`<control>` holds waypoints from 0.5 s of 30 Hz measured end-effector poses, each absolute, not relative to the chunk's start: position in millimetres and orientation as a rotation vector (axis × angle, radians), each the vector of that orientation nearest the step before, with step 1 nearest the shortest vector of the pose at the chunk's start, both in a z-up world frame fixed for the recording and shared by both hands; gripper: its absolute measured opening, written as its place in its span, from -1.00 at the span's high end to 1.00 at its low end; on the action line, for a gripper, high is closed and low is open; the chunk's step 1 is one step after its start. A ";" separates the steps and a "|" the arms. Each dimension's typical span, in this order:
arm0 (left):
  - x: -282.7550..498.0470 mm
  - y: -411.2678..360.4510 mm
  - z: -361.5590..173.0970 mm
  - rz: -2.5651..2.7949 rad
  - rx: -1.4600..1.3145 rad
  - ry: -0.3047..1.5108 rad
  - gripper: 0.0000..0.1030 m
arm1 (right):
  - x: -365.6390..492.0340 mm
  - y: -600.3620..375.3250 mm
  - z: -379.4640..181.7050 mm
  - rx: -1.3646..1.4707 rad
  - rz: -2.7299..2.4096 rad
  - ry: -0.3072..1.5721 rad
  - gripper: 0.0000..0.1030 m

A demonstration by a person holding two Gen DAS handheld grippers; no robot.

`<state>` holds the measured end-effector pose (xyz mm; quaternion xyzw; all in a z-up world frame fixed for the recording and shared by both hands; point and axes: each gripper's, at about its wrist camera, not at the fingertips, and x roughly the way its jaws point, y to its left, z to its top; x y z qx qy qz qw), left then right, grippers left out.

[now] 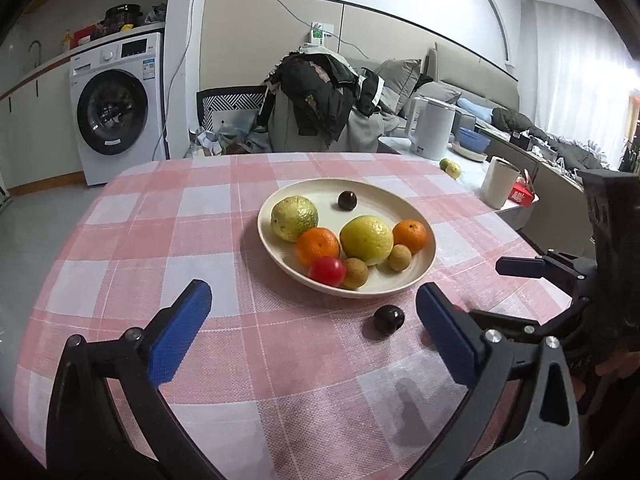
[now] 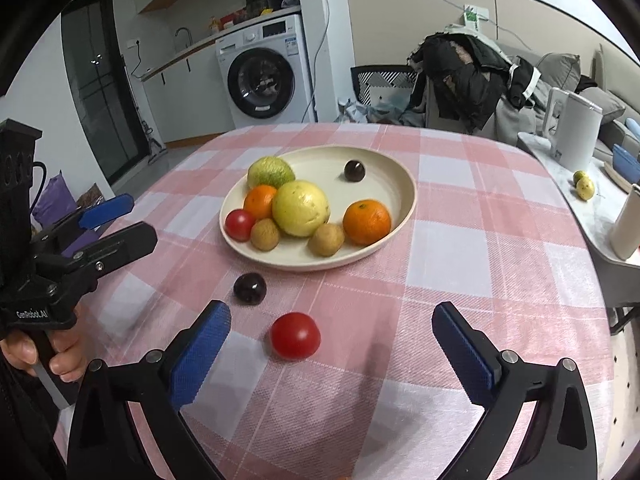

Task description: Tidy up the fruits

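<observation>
Both tongs gape wide and empty: the right gripper (image 2: 331, 332) frames a loose red tomato (image 2: 295, 335) on the checked cloth (image 2: 480, 240), the left gripper (image 1: 313, 312) hovers near a dark plum (image 1: 388, 319); beyond, the cream plate (image 2: 404, 184) holds the remaining fruit

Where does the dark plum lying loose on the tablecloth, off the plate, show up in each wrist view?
Left wrist view: the plum lies low and right of centre, just before the plate, close to the left gripper's right finger.
Right wrist view: the plum lies left of centre, between the plate and the loose tomato.
Shared landmark: the washing machine.
</observation>
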<state>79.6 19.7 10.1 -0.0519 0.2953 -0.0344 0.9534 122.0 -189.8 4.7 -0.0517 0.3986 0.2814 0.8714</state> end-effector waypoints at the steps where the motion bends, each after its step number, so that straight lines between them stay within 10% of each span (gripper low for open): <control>1: 80.9 19.7 8.0 -0.066 -0.105 0.606 -0.98 | 122.7 -188.9 3.3 -0.113 0.591 0.838 -1.00; 15: 93.0 16.6 -9.1 -0.080 -0.108 0.652 -0.98 | 120.6 -180.1 -14.1 -0.143 0.613 0.912 -0.99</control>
